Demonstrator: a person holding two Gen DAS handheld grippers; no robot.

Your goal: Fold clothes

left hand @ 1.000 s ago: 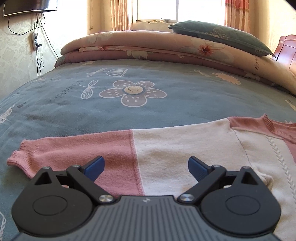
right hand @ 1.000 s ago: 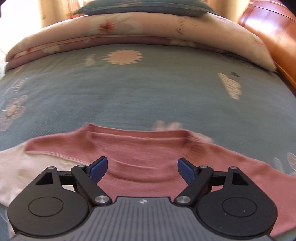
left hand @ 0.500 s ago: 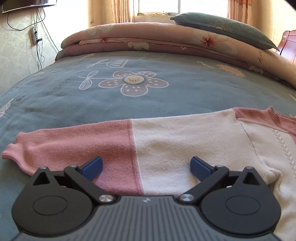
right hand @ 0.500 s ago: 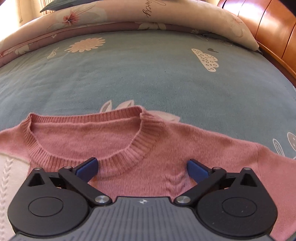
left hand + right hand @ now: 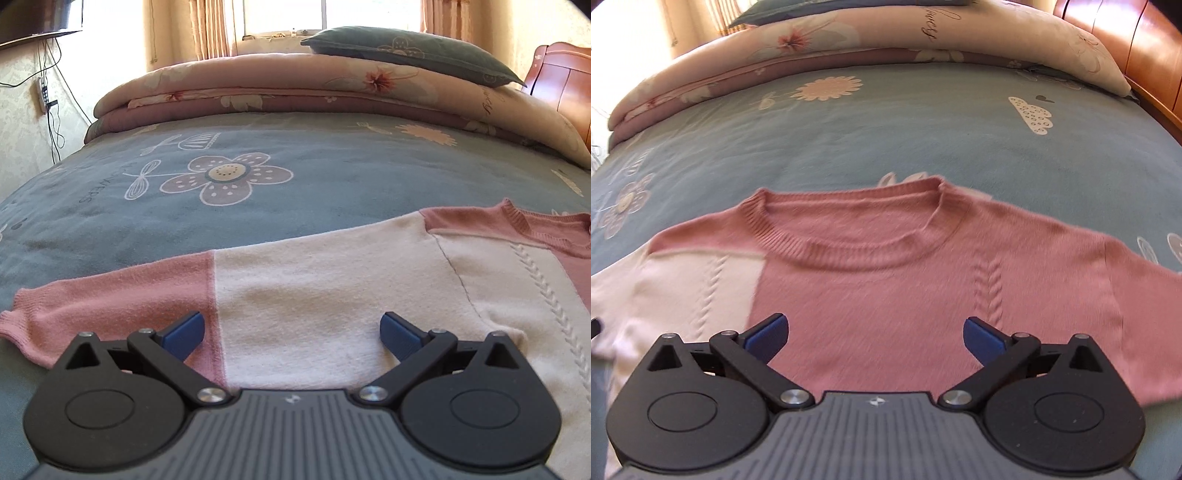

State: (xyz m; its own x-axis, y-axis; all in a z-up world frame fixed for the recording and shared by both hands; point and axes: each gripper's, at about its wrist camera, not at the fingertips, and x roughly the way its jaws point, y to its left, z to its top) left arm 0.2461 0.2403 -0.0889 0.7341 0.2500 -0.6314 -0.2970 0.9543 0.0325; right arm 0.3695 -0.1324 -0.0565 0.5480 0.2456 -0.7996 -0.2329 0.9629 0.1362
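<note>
The sweater point(image 5: 871, 280) lies flat and face up on the bed point(image 5: 886, 140), its neckline toward the folded quilt point(image 5: 849, 33) at the far end, and no fold is made yet, so I judge that you are at the very first step: to choose where to take hold. Your left gripper point(image 5: 291, 332) hangs over the left sleeve point(image 5: 122, 291), just at the line where the pink cuff part meets the cream part; its fingers point(image 5: 183, 334) stand wide apart and hold nothing. Your right gripper point(image 5: 873, 334) is over the pink chest below the collar point(image 5: 857, 236); its fingers point(image 5: 764, 334) are wide apart as well, with only the flat knit under them and nothing pinched. From here, a good first fold would be to bring the left sleeve across the body. For this, lower the left gripper until one finger slides under the sleeve edge, and close only on the sleeve layer, not on the bed cover below, because the knit is soft and the cover may come up together with it. Let the right gripper rest lightly on the chest or shoulder seam to keep the body from sliding while the sleeve travels. The right-wrist view is a little blurred, so wait until it is steady before you go down.
</note>
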